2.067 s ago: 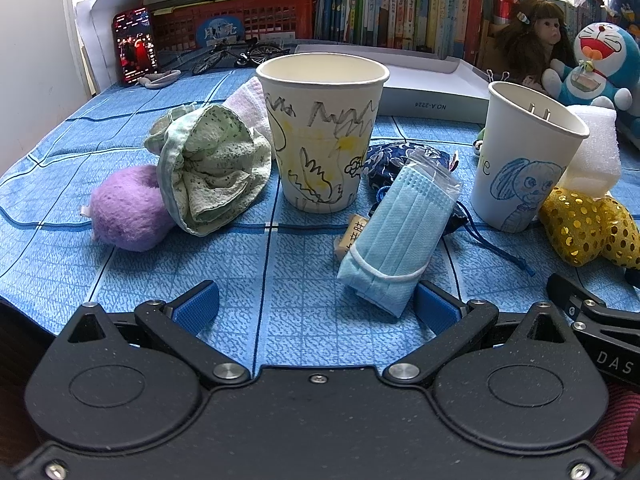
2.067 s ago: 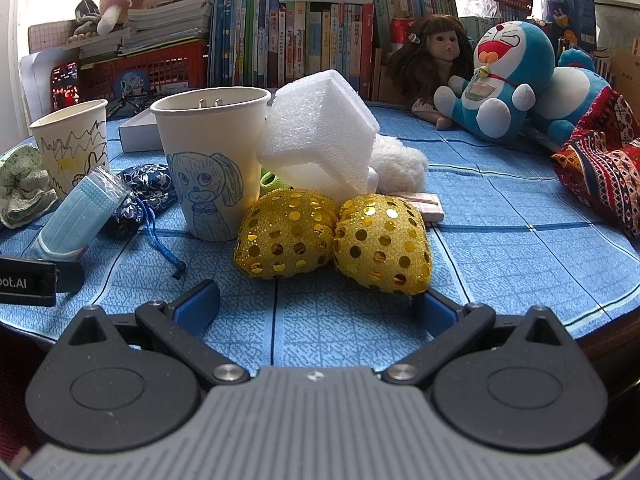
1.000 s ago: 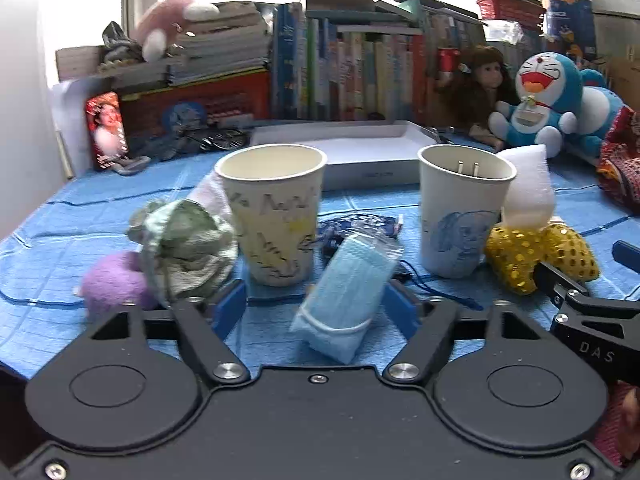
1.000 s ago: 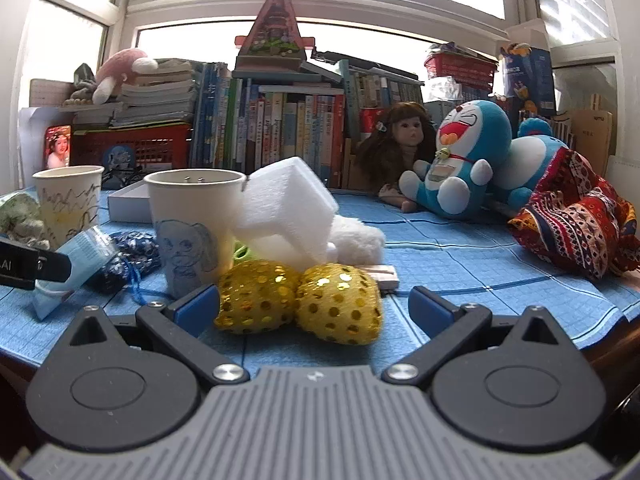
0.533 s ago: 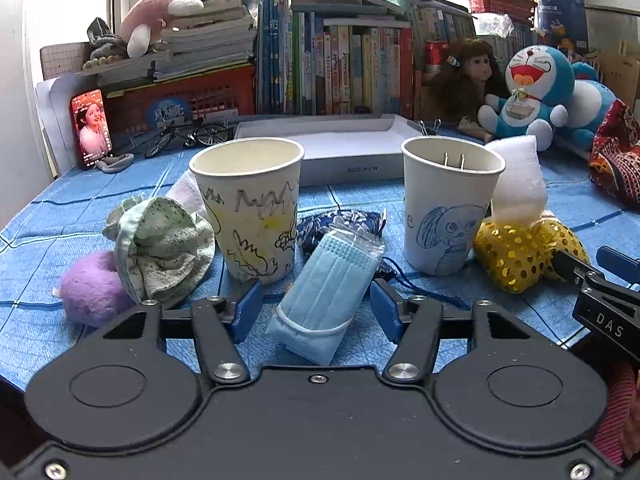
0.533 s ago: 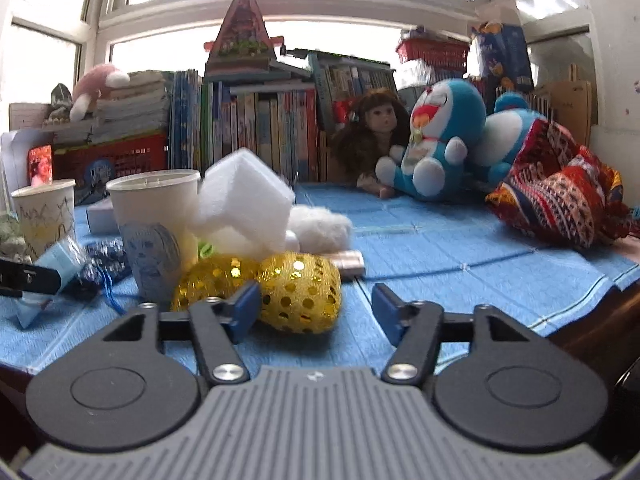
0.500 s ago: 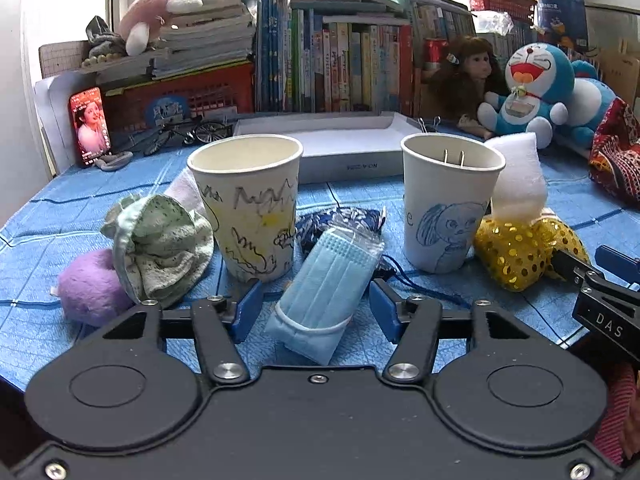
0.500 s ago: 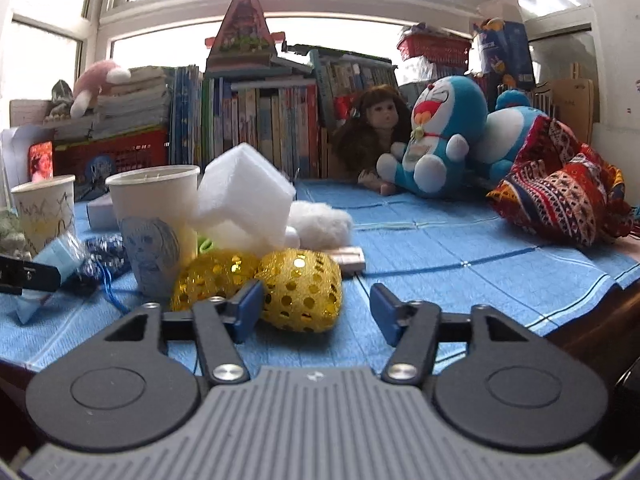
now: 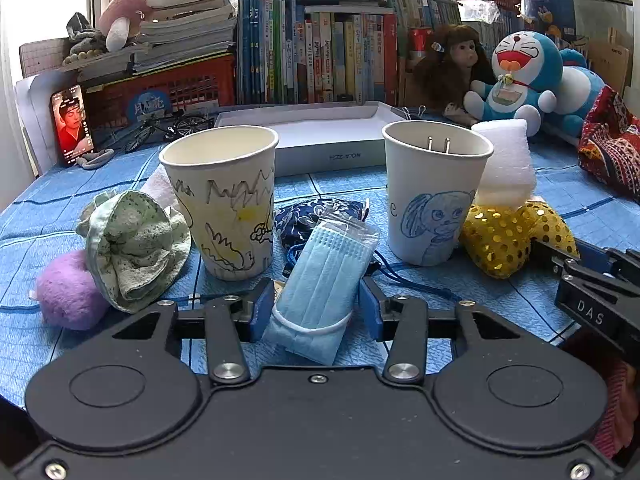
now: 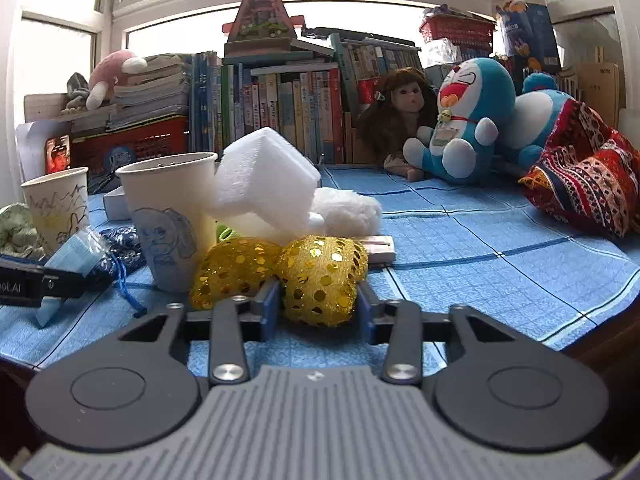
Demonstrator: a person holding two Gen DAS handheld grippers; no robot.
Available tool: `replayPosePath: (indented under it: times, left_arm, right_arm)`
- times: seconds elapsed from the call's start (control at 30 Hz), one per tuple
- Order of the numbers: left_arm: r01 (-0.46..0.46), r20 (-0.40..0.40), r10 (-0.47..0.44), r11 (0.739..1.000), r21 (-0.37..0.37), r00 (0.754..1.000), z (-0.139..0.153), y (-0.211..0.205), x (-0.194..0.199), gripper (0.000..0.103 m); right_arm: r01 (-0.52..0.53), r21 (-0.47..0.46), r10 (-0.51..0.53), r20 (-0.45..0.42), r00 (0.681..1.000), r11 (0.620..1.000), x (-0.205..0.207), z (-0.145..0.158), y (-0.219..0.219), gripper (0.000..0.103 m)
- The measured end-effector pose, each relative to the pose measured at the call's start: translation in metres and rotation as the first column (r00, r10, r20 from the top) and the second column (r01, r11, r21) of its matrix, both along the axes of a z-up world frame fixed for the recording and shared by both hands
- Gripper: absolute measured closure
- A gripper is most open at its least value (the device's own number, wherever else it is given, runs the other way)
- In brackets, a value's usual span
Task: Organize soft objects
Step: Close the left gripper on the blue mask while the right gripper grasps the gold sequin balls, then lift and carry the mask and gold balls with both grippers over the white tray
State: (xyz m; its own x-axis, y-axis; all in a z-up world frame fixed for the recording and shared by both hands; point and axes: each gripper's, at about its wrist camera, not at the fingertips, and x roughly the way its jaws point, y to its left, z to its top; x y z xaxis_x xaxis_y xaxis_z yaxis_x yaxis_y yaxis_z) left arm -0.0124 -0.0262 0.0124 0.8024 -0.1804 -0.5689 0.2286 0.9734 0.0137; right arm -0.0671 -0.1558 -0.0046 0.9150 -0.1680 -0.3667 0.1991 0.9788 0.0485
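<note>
A pack of blue face masks [image 9: 326,276] lies on the blue cloth between the jaws of my left gripper [image 9: 316,309]; the blue pads stand close on both sides, the left one touching or nearly so. A gold sequin pillow [image 10: 320,276] sits between the jaws of my right gripper [image 10: 318,312], pads at its sides. It also shows in the left wrist view [image 9: 508,234]. Two paper cups stand behind: a scribbled one [image 9: 222,200] and one with a blue drawing [image 9: 434,192]. A white foam block [image 10: 266,184] leans behind the pillow.
A green cloth hat [image 9: 136,248], a purple pompom [image 9: 68,290] and a dark blue pouch [image 9: 316,216] lie around the cups. A white box [image 9: 320,140], books, a doll [image 10: 402,120] and a Doraemon plush [image 10: 464,120] stand behind. A patterned cloth [image 10: 580,184] lies right.
Both grippers have narrowed: the left jaws closed in around the mask pack, the right jaws closed in around the gold pillow. Both came lower and nearer to the table.
</note>
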Motion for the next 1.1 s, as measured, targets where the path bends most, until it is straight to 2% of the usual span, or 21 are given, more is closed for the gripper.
replayPosePath:
  times: [0.07,0.13,0.23,0.53,0.63,0.9,1.1]
  left_arm:
    - [-0.006,0.001,0.006,1.000,-0.004,1.000,0.002,0.000,-0.003,0.060]
    - [-0.008,0.026,0.008,1.000,0.016,1.000,0.006,-0.002,-0.008,0.061]
    - [0.000,0.069,-0.003,0.999,0.037,0.998,0.013,-0.004,-0.017,0.061]
    - [0.020,0.120,-0.015,0.999,-0.040,0.993,0.048,0.009,-0.022,0.061]
    - [0.021,0.104,-0.013,0.997,-0.077,0.994,0.055,0.016,-0.015,0.061]
    - [0.003,0.087,0.006,0.996,-0.094,0.996,0.064,0.033,0.000,0.061]
    - [0.025,0.105,-0.014,0.995,-0.100,0.994,0.084,0.041,0.016,0.061]
  right_arm:
    - [0.013,0.027,-0.013,0.007,1.000,1.000,-0.003,0.002,-0.002,0.068]
    - [0.025,0.061,-0.027,0.027,0.999,0.998,-0.008,0.006,-0.005,0.070]
    - [0.063,0.064,-0.067,0.063,0.996,0.996,-0.016,0.015,-0.008,0.072]
    - [0.155,0.073,-0.166,0.168,0.972,0.985,-0.027,0.045,-0.023,0.072]
    - [0.181,0.075,-0.192,0.170,0.967,0.981,-0.024,0.048,-0.028,0.072]
    - [0.261,0.073,-0.264,0.025,0.964,0.962,-0.012,0.031,-0.041,0.072]
    - [0.260,0.070,-0.266,0.096,0.959,0.963,-0.008,0.053,-0.046,0.072]
